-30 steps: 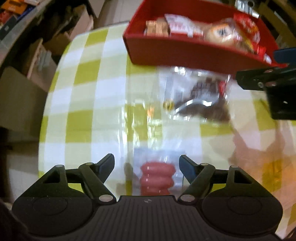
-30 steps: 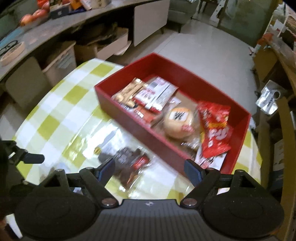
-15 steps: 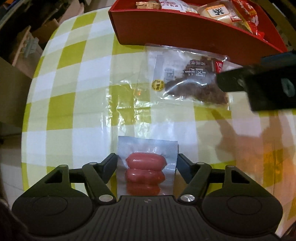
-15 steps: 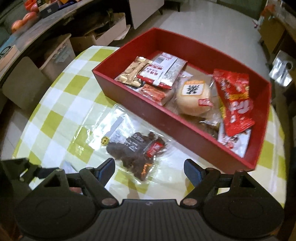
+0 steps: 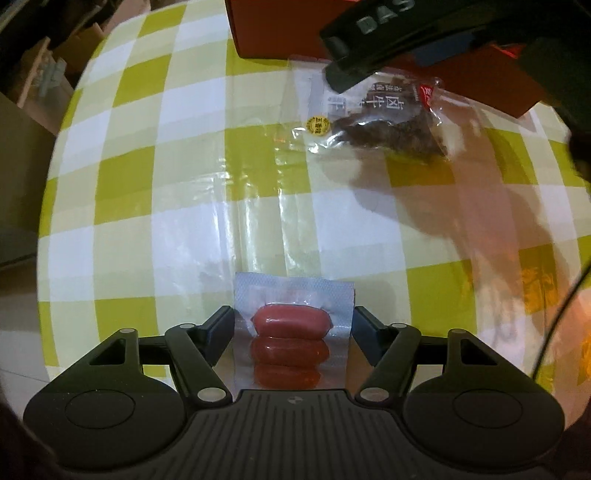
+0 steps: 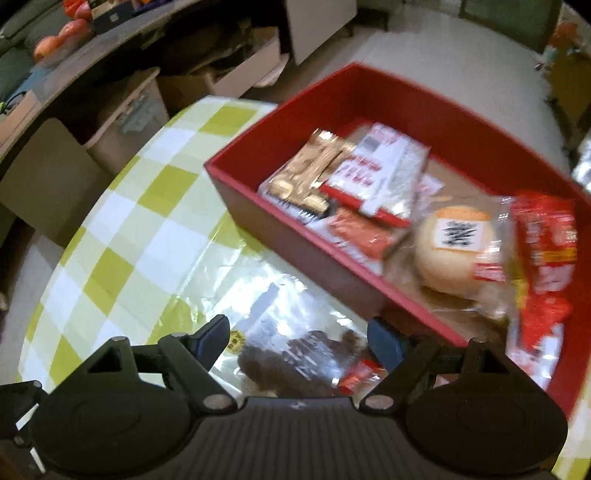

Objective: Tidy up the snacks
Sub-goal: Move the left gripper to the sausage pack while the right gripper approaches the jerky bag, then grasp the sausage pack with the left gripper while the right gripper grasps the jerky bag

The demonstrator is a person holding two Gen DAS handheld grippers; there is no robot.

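A vacuum pack of red sausages (image 5: pixel 290 328) lies on the green-checked table between the open fingers of my left gripper (image 5: pixel 293 325), which is low over it. A clear bag of dark dried meat (image 5: pixel 384 118) lies by the red box (image 5: pixel 273 26). In the right wrist view the same bag (image 6: pixel 295 354) sits between the open fingers of my right gripper (image 6: pixel 297 338), just in front of the red box (image 6: pixel 295 236), which holds several snack packs. My right gripper also shows over the bag in the left wrist view (image 5: pixel 369 55).
The round table's edge (image 6: pixel 74 240) curves on the left, with cardboard boxes (image 6: pixel 229 70) and a counter on the floor side beyond. A round bun (image 6: pixel 456 240) and a red packet (image 6: pixel 543 258) lie in the box.
My left gripper has come down and forward around the sausage pack. My right gripper has dropped toward the dried meat bag, which now lies between its fingers.
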